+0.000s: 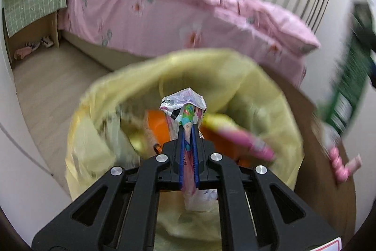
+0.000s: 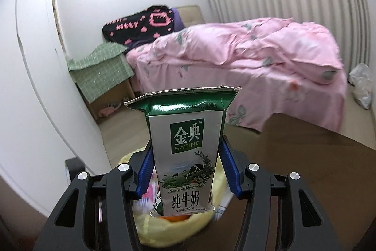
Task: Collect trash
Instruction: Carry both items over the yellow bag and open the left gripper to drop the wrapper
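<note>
My left gripper (image 1: 188, 127) is shut on a crumpled printed plastic wrapper (image 1: 185, 101) and holds it over the open mouth of a yellow trash bag (image 1: 94, 157). The bag holds orange and pink packaging. My right gripper (image 2: 186, 152) is shut on a green-and-white milk carton (image 2: 186, 147), held upright above the yellow bag (image 2: 164, 229). The carton also shows blurred at the right edge of the left wrist view (image 1: 350, 77).
A bed with a pink floral duvet (image 2: 246, 62) stands behind. A green-cloth-covered nightstand (image 2: 101, 74) is to its left. A brown table (image 2: 305, 168) lies to the right with pink wrappers (image 1: 340, 161) on it. A white plastic bag (image 2: 362, 84) lies on the floor.
</note>
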